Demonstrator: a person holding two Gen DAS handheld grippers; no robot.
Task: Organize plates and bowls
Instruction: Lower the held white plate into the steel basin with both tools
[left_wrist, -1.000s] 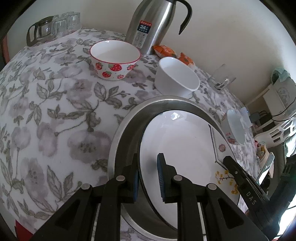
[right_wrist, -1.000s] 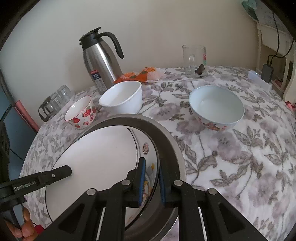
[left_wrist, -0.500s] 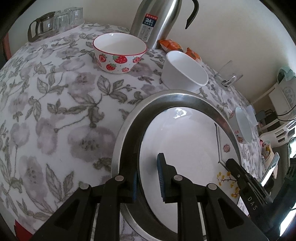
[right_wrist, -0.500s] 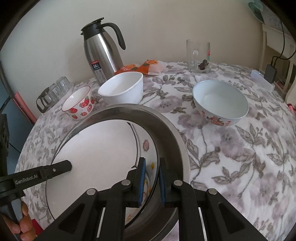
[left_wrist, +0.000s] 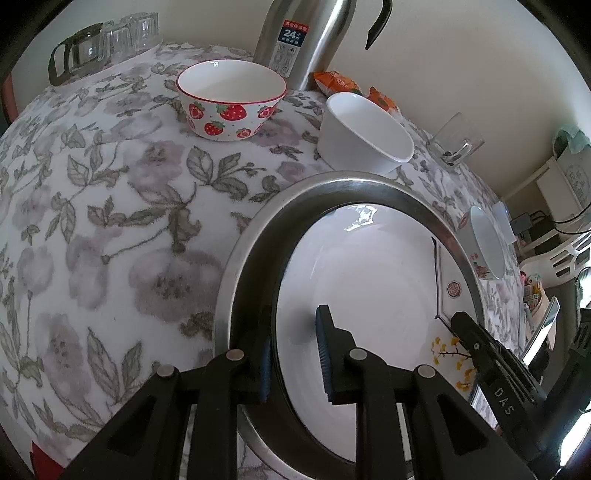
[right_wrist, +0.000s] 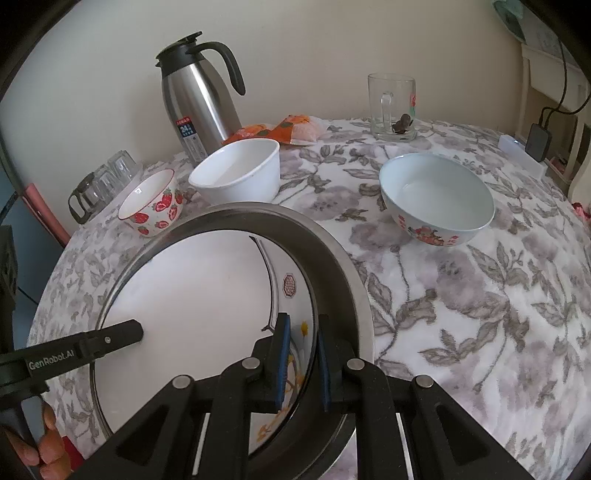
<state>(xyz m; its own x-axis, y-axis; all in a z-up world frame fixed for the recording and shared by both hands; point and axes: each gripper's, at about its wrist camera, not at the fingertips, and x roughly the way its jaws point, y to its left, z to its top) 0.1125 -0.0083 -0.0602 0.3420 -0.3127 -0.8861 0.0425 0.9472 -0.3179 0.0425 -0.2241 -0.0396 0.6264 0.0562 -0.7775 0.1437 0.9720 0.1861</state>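
A white plate (left_wrist: 369, 288) with a yellow flower print lies inside a round steel pan (left_wrist: 332, 184) on the flowered tablecloth. My left gripper (left_wrist: 293, 360) straddles the plate's near left rim. Its jaws are opening: the inner pad stands off the rim and no longer pinches it. My right gripper (right_wrist: 302, 365) is shut on the plate's (right_wrist: 192, 295) right rim, just inside the pan's (right_wrist: 258, 208) wall. Beyond the pan stand a strawberry bowl (left_wrist: 231, 103), a plain white bowl (left_wrist: 365, 133) and a pale bowl (right_wrist: 436, 195) with a red pattern.
At the back by the wall stand a steel thermos jug (right_wrist: 199, 99), orange snack packets (right_wrist: 284, 129) and a glass mug (right_wrist: 391, 107). Small glasses and a glass pot (left_wrist: 107, 40) sit at the far left. A hand (right_wrist: 48, 454) holds the left gripper's handle.
The left gripper's jaws have parted wider around the plate's rim. The right gripper's grip and the plate look the same.
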